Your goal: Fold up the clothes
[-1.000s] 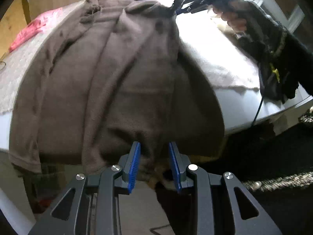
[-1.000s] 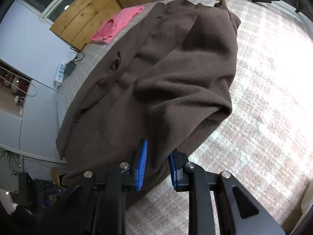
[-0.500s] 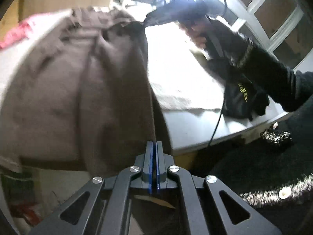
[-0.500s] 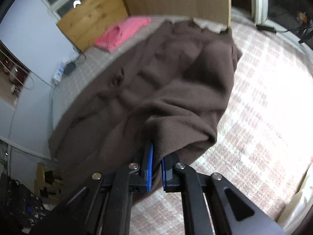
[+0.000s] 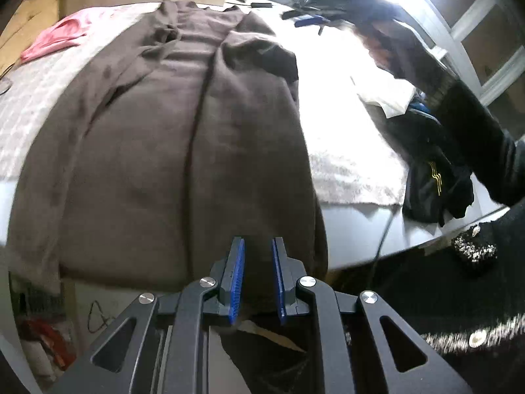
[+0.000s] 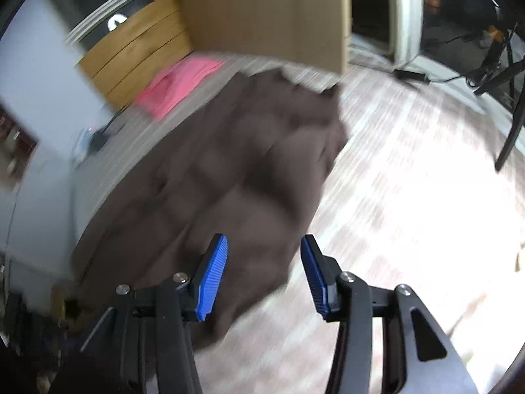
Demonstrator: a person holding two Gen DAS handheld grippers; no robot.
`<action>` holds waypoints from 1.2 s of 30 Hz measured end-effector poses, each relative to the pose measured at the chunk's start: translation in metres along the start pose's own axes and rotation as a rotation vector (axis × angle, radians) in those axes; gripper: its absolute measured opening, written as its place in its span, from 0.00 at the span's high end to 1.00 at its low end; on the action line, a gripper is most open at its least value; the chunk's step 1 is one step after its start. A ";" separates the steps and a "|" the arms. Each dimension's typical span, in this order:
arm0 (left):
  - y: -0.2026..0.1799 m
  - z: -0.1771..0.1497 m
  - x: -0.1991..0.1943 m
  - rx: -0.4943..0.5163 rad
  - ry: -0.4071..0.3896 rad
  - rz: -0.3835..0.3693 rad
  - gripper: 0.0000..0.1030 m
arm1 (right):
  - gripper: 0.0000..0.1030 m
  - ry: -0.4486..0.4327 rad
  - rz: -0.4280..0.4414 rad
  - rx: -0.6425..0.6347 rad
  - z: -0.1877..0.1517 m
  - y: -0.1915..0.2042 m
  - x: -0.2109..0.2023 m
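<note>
Pale woven cloth covers the table [image 5: 344,164], on which a brown fleece garment [image 5: 170,138] lies spread lengthwise, its near hem hanging slightly over the table's front edge. One side panel is turned inward over the body, leaving a long lengthwise crease down the middle; this placement suggests a first fold toward the centre line, made so that the garment narrows before being doubled end to end. A pink garment [image 5: 55,37] lies at the far left corner beside wooden boards, and a black garment [image 5: 436,184] with a yellow mark rests at the right edge, both well apart from the working area, presumably awaiting or past their turn.

Left gripper [image 5: 257,279]: the blue pads stand slightly apart and are opening, with nothing between them; it hovers just above the near hem.

Right gripper [image 6: 264,272]: the blue pads are spread wider and are opening, also with nothing between them; in its own blurred view it is above the fleece's right-hand border, where the cloth meets the pale covering. In the left wrist view the same tool appears at the far end of the table, carried by a hand in a dark sleeve [image 5: 475,138].

With both tools free of the cloth, the fold appears laid.
</note>
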State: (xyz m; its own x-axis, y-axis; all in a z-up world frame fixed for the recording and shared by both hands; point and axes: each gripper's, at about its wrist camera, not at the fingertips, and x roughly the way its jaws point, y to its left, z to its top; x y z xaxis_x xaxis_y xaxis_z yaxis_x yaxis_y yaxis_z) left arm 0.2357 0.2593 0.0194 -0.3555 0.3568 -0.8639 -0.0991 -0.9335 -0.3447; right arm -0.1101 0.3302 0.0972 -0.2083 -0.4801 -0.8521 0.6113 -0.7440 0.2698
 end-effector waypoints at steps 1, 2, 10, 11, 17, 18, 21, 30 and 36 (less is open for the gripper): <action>-0.002 0.005 0.005 0.018 0.003 -0.012 0.86 | 0.55 0.012 -0.018 0.023 0.012 -0.006 0.014; -0.005 0.010 0.011 0.036 0.008 -0.024 0.85 | 0.55 0.020 -0.031 0.026 0.018 -0.006 0.024; -0.011 0.006 0.042 0.139 0.107 -0.076 0.82 | 0.95 0.087 -0.089 -0.092 0.046 -0.011 0.080; -0.012 0.004 0.038 0.149 0.109 -0.080 0.81 | 0.95 0.088 -0.065 -0.050 0.049 -0.017 0.079; 0.007 -0.004 0.012 0.074 0.123 -0.084 0.81 | 0.65 0.042 -0.185 0.044 0.034 -0.042 0.043; 0.011 -0.006 0.004 0.060 0.117 -0.079 0.81 | 0.65 0.028 -0.186 0.071 0.025 -0.046 0.030; 0.029 -0.015 -0.018 0.012 0.080 -0.057 0.81 | 0.65 0.014 -0.066 0.119 -0.006 -0.046 0.007; 0.033 -0.057 -0.026 -0.015 0.020 -0.056 0.81 | 0.64 0.028 0.102 0.209 -0.109 0.008 -0.015; 0.011 -0.089 -0.018 0.034 -0.005 -0.097 0.72 | 0.64 0.103 0.130 0.142 -0.193 0.094 -0.007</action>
State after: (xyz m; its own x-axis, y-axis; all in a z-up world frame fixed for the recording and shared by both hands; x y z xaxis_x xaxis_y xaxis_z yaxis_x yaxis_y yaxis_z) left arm 0.3236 0.2457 -0.0012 -0.3468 0.4458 -0.8252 -0.1650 -0.8951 -0.4142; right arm 0.0961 0.3533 0.0424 -0.0512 -0.5317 -0.8454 0.5126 -0.7404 0.4347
